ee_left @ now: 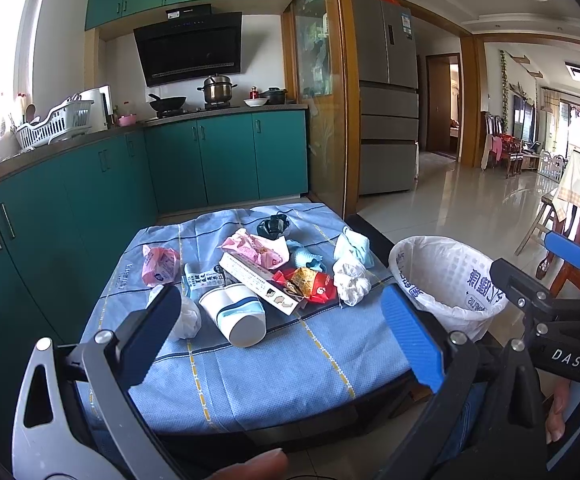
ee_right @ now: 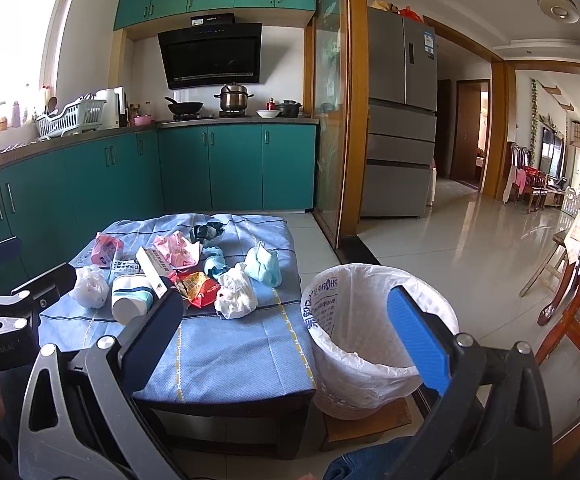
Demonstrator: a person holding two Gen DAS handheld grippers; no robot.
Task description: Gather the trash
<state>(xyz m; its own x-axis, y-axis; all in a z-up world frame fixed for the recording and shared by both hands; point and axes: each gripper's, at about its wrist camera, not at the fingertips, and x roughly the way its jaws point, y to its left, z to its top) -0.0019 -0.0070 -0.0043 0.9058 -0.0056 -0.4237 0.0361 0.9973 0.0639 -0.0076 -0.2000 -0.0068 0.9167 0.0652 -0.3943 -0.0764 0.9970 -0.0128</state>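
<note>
A low table under a blue cloth (ee_left: 274, 368) (ee_right: 234, 344) holds several pieces of trash: a paper cup on its side (ee_left: 236, 314) (ee_right: 130, 298), a long white box (ee_left: 262, 284), a red snack wrapper (ee_left: 310, 284) (ee_right: 200, 288), pink wrappers (ee_left: 160, 266), crumpled white tissue (ee_left: 350, 280) (ee_right: 236, 298) and a light blue mask (ee_right: 266, 266). A white-lined bin (ee_left: 446, 280) (ee_right: 354, 344) stands right of the table. My left gripper (ee_left: 282, 320) is open and empty, above the table's near edge. My right gripper (ee_right: 286, 324) is open and empty, between table and bin.
Teal kitchen cabinets (ee_left: 90, 184) run along the left and back, with a stove and pots. A fridge (ee_left: 388, 96) stands beyond a glass partition. Wooden chairs (ee_right: 578, 288) are at the right. Tiled floor (ee_right: 450, 232) opens toward the living room.
</note>
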